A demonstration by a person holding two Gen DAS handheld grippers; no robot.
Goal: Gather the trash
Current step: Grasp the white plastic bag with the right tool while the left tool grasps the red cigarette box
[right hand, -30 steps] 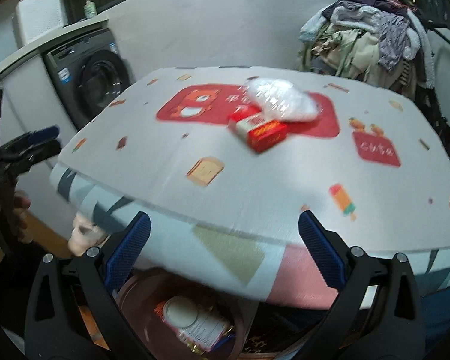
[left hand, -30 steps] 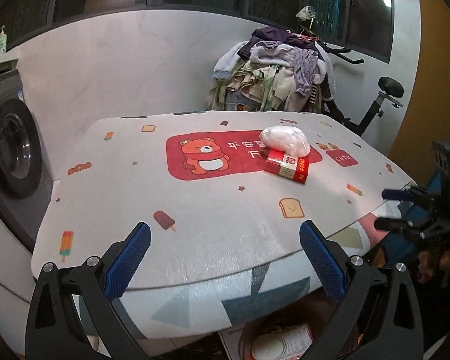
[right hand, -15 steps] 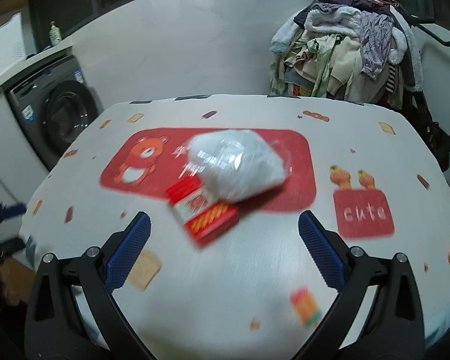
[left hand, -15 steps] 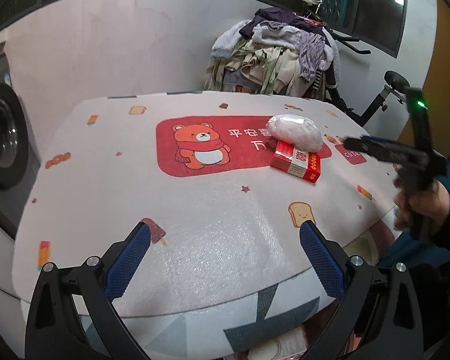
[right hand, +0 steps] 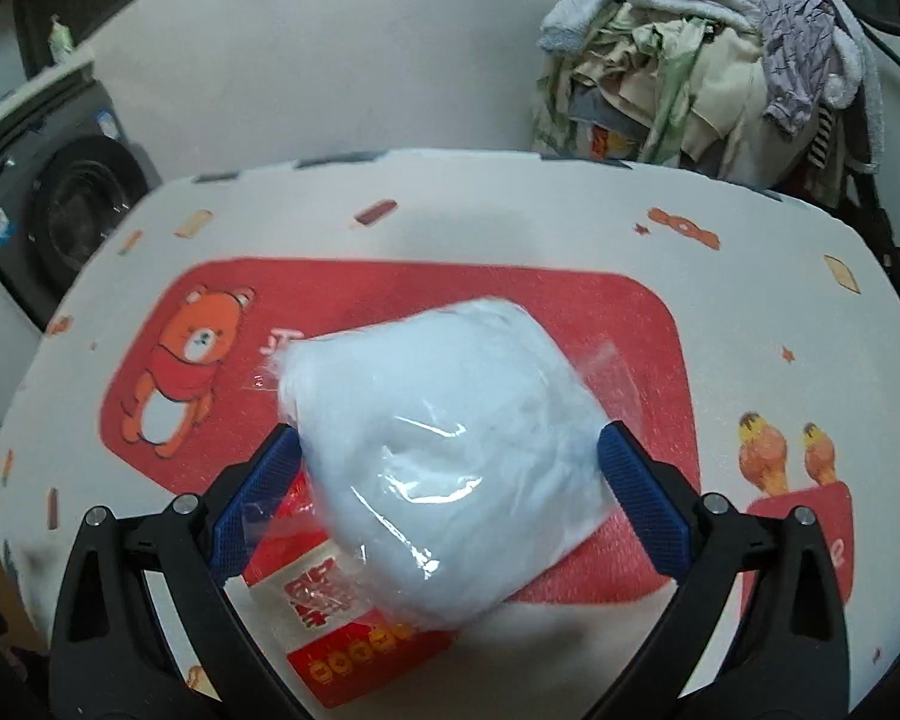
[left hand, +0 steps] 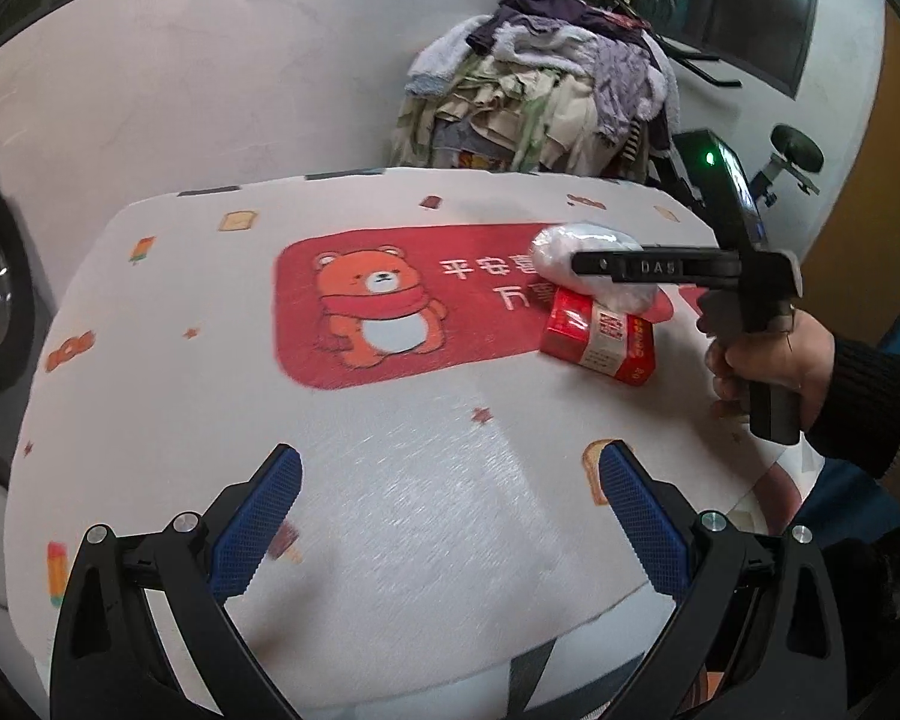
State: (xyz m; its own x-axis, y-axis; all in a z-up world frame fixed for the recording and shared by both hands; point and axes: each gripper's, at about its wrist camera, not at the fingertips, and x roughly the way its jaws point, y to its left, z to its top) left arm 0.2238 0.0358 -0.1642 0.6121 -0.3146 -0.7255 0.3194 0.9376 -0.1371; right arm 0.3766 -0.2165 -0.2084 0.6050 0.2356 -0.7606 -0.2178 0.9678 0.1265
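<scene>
1. Step: approach/pre-grasp on the first trash item. The right hand-held gripper (right hand: 450, 498) is spread wide with the white plastic bag (right hand: 450, 456) between its blue pads (right hand: 642, 498); not clamped.
2. The left hand-held gripper (left hand: 450, 522) is released and empty, hovering over bare surface (left hand: 390, 468) near the front edge.
3. Next move, as a judgement: right closes on the bag's bulk, then lifts clear. Soft bag, so the pads need to squeeze in deep or it may slip.
4. Bag: crumpled, translucent film, white filling, glossy. It rests partly on a red carton (right hand: 342, 630), both on the red bear-print patch of the surface.
5. Carton looks rigid; likely the next pick.
</scene>
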